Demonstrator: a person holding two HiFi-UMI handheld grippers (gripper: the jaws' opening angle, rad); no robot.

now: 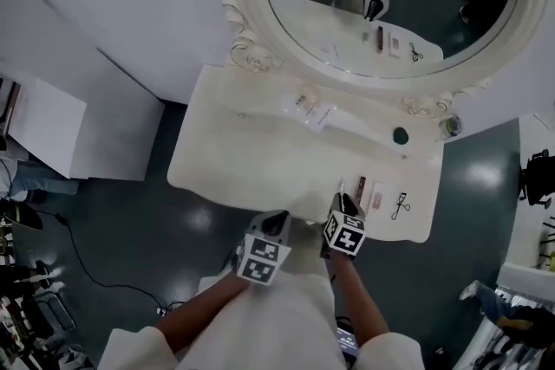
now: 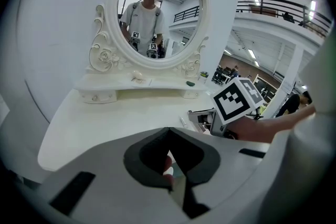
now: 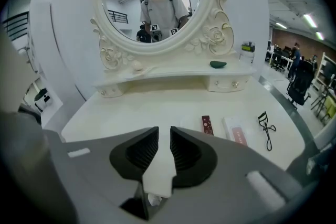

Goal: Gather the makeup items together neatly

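Note:
On the white vanity table (image 1: 260, 160), at its right front, lie a dark red stick (image 1: 361, 186) (image 3: 207, 124), a pink-and-white flat pack (image 1: 378, 197) (image 3: 234, 131) and a black eyelash curler (image 1: 400, 205) (image 3: 266, 128), side by side. A thin white stick (image 1: 341, 186) (image 2: 184, 122) lies just left of the red one. My right gripper (image 1: 345, 202) (image 3: 164, 131) hangs just in front of this row, jaws a narrow slit apart, nothing seen between them. My left gripper (image 1: 276, 223) (image 2: 169, 131) is shut and empty over the table's front edge.
The raised shelf under the oval mirror (image 1: 390, 4) carries small pale items (image 1: 303, 102), a dark green piece (image 1: 400, 135) and a small bottle (image 1: 448, 127) at its right end. A white cabinet (image 1: 43, 134) stands to the left on the grey floor.

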